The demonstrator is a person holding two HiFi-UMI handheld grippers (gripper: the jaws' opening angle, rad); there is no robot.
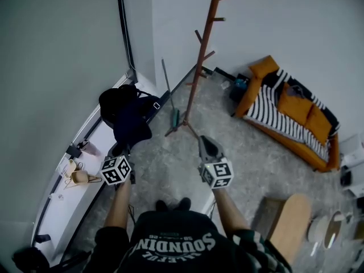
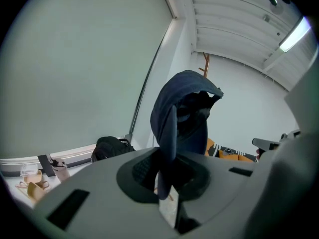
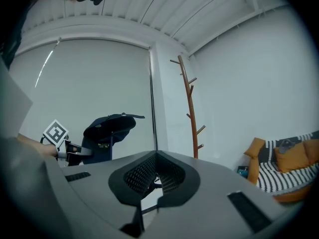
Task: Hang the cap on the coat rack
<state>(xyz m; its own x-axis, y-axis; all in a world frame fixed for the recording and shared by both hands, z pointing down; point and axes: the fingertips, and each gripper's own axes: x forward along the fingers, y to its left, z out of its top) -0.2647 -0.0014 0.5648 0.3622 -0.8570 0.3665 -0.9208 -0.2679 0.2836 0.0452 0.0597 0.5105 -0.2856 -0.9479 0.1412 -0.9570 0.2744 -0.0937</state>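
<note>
Clamping dark navy fabric cap (image 2: 182, 108) by its edge w/ left gripper (image 1: 121, 151), right gripper (image 1: 206, 145) alongside pinched shut on nothing. Prob. carry stage, tall brown wooden coat rack (image 1: 203, 50) standing well ahead. Next needing approach & lift onto a peg.

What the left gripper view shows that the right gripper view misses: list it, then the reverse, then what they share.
Left gripper view only: the cap fabric pinched between the left gripper's fingers, a black bag on the window ledge, a ceiling light.
Right gripper view only: the coat rack along most of its pole, pegs included, the left gripper's marker cube, the right gripper with nothing between its fingers.
Both: the cap, the coat rack's top, the orange sofa.
</note>
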